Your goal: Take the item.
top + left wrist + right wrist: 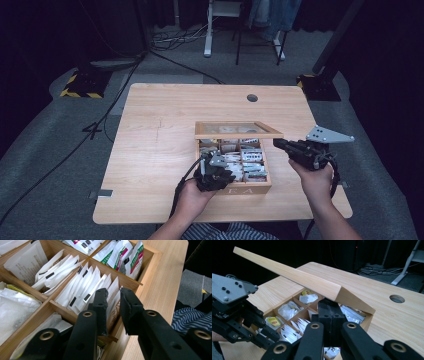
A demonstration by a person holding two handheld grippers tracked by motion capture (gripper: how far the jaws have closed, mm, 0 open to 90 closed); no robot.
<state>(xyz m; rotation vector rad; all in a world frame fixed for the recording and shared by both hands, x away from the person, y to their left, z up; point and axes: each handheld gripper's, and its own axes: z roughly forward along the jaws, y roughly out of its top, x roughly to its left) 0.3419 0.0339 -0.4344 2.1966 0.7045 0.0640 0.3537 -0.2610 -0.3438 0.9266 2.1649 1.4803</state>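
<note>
Sachet point(113, 306) between left gripper point(113, 293) jaws (boxed)

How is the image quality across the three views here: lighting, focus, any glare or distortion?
High view: soft and low in detail, dark surroundings, table evenly lit, the tea box's packets too small to read. Left gripper view: white sachets sharp, some bright and nearly washed out; near jaws dark with little detail. Right gripper view: lid and table crisp, background black, jaws underexposed; straight edges bow slightly.
</note>
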